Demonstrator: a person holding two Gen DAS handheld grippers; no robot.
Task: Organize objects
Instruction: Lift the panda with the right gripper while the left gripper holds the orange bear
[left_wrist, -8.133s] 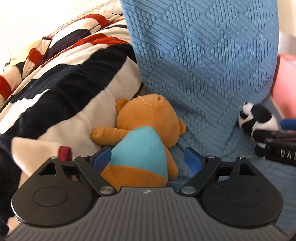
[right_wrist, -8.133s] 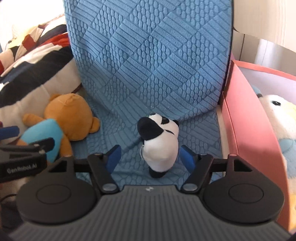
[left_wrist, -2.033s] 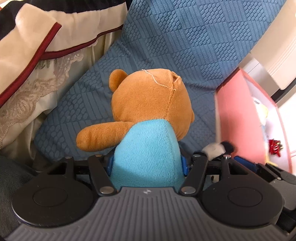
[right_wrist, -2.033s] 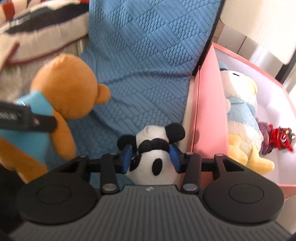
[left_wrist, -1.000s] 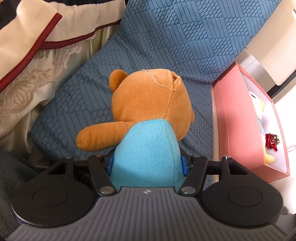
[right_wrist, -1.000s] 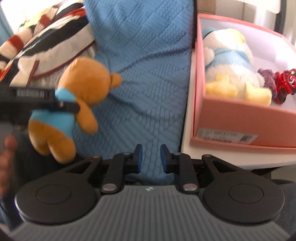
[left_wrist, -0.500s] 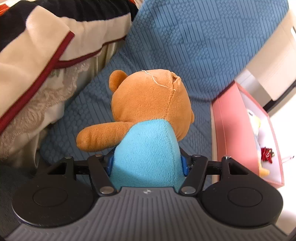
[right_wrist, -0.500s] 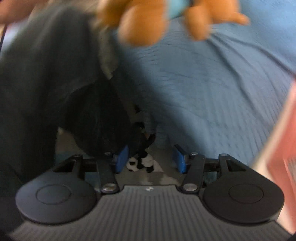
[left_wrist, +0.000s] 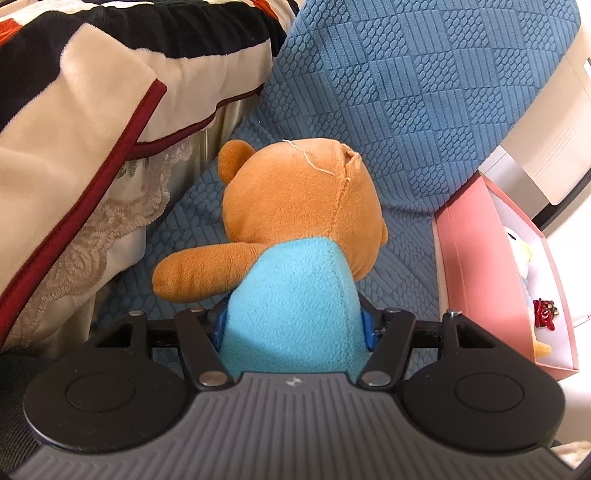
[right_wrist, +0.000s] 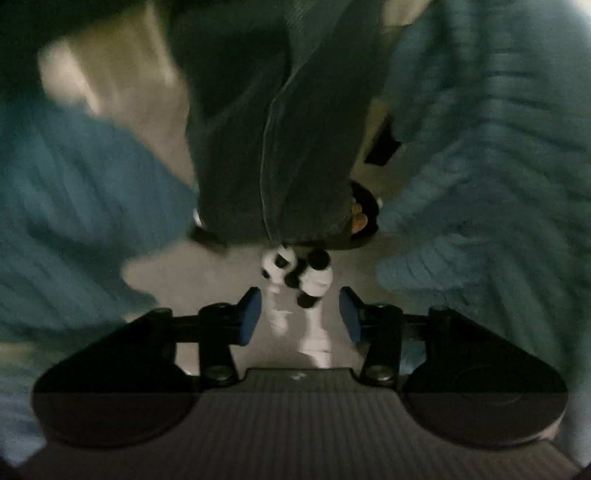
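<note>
Blue quilted bedding (left_wrist: 424, 92) lies under the left tongs (left_wrist: 295, 326), clenched on a teddy bear (left_wrist: 295, 236) near the pink box (left_wrist: 476, 266). Right tongs (right_wrist: 300, 314) are closing, empty, above the toy panda (right_wrist: 295, 275) on the floor (right_wrist: 192, 273); better drop squarely astride it before squeezing.

Right wrist view motion-blurred, dark; panda toy (right_wrist: 295, 275) smeared. Bear's (left_wrist: 295, 229) legs hidden behind tool body.
</note>
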